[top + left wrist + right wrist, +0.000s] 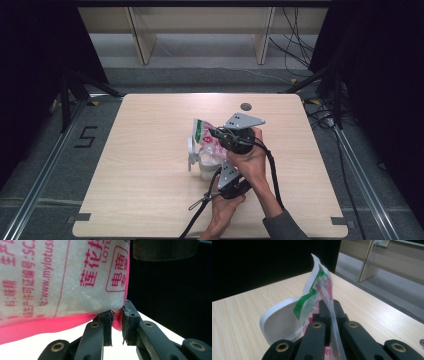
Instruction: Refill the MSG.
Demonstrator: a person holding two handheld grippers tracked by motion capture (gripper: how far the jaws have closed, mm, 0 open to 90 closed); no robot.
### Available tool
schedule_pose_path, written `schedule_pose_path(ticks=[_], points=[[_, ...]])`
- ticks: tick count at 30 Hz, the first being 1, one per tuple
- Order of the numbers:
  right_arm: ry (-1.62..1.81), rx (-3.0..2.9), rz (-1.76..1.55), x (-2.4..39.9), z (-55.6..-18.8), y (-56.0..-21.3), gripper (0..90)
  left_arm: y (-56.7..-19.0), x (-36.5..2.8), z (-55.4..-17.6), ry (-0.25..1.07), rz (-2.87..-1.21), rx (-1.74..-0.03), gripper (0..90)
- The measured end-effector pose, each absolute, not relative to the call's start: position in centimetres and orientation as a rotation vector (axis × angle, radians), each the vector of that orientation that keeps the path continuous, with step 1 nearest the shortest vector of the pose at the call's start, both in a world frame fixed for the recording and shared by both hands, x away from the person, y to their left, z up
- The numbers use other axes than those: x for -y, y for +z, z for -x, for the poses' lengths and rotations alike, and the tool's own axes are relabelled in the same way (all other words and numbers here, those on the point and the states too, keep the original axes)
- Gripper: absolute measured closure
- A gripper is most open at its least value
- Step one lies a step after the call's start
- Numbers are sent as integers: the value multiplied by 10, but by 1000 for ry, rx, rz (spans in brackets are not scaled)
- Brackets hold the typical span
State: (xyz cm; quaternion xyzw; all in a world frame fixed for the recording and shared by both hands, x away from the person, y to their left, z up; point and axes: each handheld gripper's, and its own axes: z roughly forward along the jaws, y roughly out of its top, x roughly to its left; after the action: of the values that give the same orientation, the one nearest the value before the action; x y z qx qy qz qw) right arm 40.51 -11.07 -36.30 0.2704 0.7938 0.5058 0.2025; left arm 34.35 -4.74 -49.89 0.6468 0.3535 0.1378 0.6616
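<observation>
A plastic bag (204, 134) of white crystals, printed in pink and green, hangs tilted over a white tub (206, 169) whose lid (190, 150) is flipped open to the left. My right gripper (213, 133) is shut on the bag's upper edge; in the right gripper view the jaws (329, 307) clamp the clear film of the bag (318, 288) above the white lid (278, 322). My left gripper (222, 167) comes up from below. In the left gripper view its jaws (116, 320) pinch the pink bottom corner of the bag (62, 277).
The wooden table (145, 185) has bare surface to the left and right of the tub. A dark grommet hole (245, 106) sits near the far edge. Black cables (270, 165) trail from the grippers toward the front. Wooden shelving (200, 30) stands beyond the table.
</observation>
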Motion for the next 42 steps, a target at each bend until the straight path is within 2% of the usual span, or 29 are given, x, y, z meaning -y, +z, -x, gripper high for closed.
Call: schedule_pose_path(ticks=[42], points=[[1400,-2201,-748,111,-406,-364,900,-498,48,-342,315,-1472,-804,796]])
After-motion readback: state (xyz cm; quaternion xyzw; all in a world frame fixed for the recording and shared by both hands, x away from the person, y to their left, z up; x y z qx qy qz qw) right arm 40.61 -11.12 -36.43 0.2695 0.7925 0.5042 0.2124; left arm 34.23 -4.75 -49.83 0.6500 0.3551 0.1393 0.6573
